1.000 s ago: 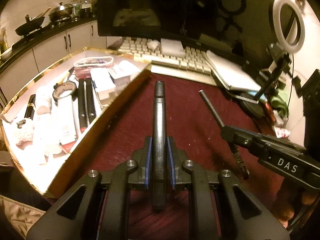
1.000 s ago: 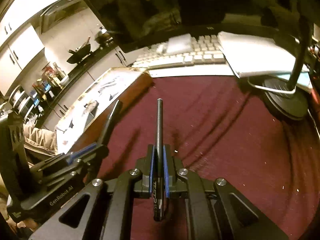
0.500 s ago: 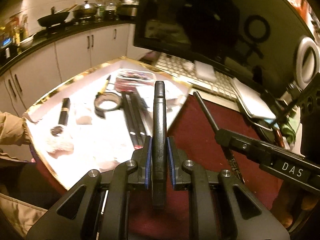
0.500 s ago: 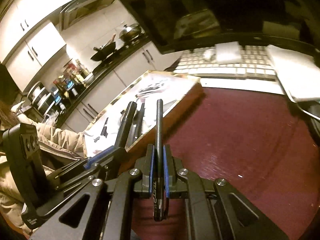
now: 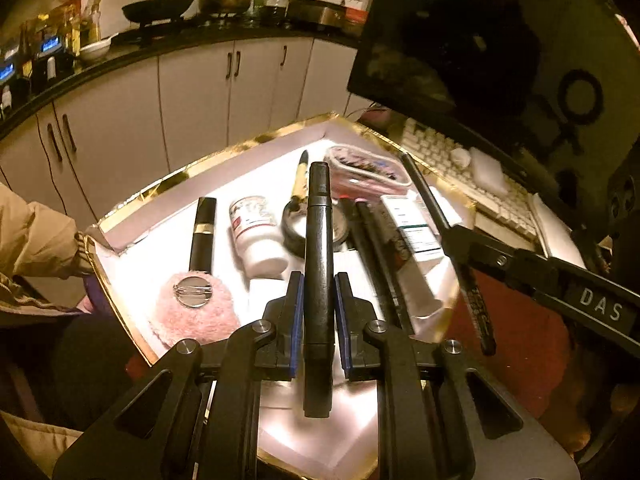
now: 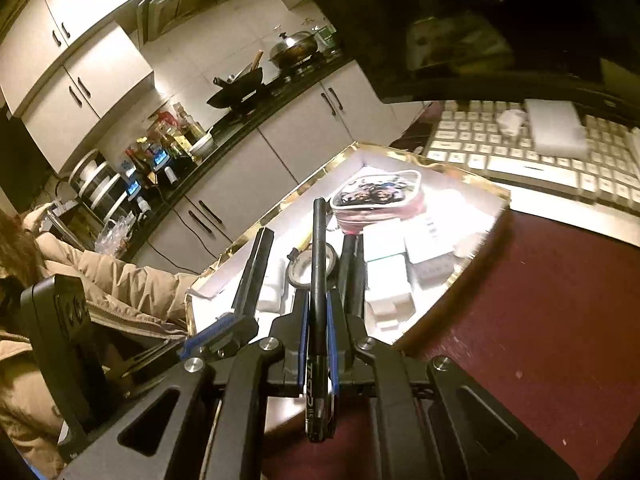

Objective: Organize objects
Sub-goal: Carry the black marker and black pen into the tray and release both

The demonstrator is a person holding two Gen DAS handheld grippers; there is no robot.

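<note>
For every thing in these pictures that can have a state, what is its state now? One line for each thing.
Left claw: shut on a thick black marker, held above the box.
Right claw: shut on a thin black pen.
Gold-rimmed white box: open, no lid seen, partly filled.
White pill bottle: lying on its side, cap on.
Black lipstick tube: lying flat, closed.
Large dark monitor: screen dark.

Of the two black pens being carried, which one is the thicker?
The marker clamped in the left tool; the right tool grips a much slimmer pen.
</note>
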